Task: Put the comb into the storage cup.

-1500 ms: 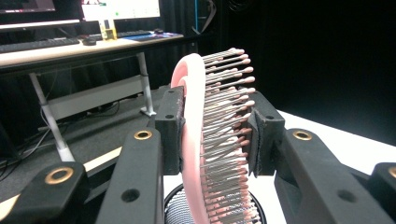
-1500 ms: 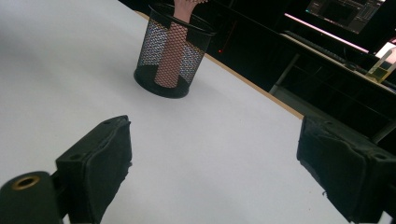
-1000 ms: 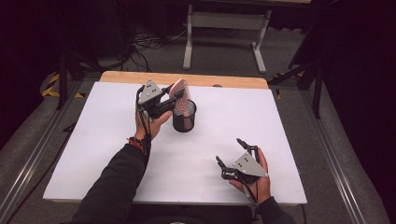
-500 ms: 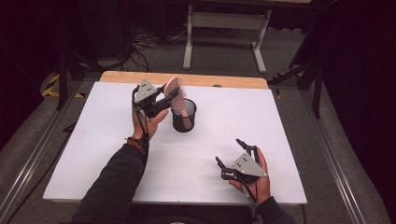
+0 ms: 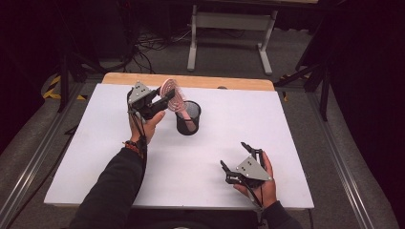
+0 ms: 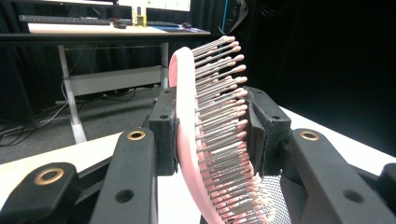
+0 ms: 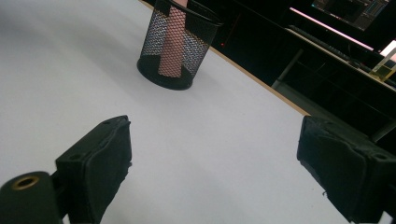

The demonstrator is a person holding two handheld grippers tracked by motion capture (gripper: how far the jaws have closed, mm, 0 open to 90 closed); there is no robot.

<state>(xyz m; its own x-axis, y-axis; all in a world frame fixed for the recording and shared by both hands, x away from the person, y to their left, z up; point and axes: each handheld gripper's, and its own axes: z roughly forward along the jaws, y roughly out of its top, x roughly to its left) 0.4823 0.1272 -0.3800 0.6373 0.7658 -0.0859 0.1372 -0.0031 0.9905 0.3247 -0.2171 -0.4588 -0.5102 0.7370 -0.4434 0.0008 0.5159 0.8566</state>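
Held in the person's left hand, the left gripper [image 5: 160, 101] is seen at the far left of the white table [image 5: 95, 162], its jaws pinched on the head of a pink hairbrush [image 6: 205, 140]. In the left gripper view one pad is pressed against the smooth pink back and the other against the tips of the bristles [image 6: 224, 116], which are bent a little under the squeeze. The brush is tilted, its handle lowered into a black mesh cup [image 5: 188, 118] that stands just right of the gripper; through the mesh in the right gripper view the pink handle [image 7: 171, 42] is seen reaching down toward the cup's floor. The brush is judged to be light and stiff in its plastic body, yet soft and springy on the bristle side — a grip across the bristles may be expected to give and let the head twist, so a hold on the handle or across the hard edges of the head would likely be firmer. The cup, light wire mesh, could be tipped or slid by a sideways push. Well apart, at the near right, the right gripper [image 5: 239, 161] is rested on the table in the person's right hand, jaws spread and nothing between them.
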